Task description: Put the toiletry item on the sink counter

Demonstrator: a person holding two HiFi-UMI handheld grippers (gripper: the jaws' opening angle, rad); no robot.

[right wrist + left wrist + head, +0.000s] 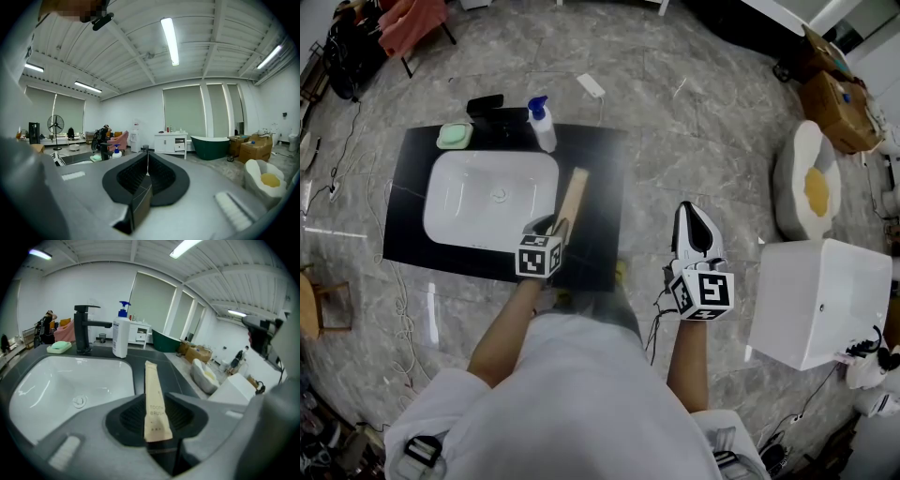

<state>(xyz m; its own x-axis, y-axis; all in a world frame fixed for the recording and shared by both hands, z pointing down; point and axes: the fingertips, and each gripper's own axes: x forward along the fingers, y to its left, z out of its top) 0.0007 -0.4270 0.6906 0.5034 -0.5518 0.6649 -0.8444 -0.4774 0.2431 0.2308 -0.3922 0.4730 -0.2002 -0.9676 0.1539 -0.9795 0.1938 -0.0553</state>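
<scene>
A tan paper toothbrush packet point(572, 198) lies flat on the black sink counter point(602, 178), just right of the white basin point(487, 199). My left gripper point(550, 228) stands open over the packet's near end. In the left gripper view the packet point(153, 397) runs lengthwise between the two spread pads, and neither pad presses on it. My left gripper point(156, 417) points down at the counter. My right gripper point(694, 230) hovers beside the counter over the floor, shut and holding nothing, its jaws meeting in the right gripper view point(146, 174).
A black faucet point(487, 105), a white pump bottle point(542, 123) and a green soap dish point(455, 136) stand along the counter's far edge. On the floor to the right are a white box point(816, 300), an egg-shaped cushion point(811, 183) and cardboard boxes point(839, 103).
</scene>
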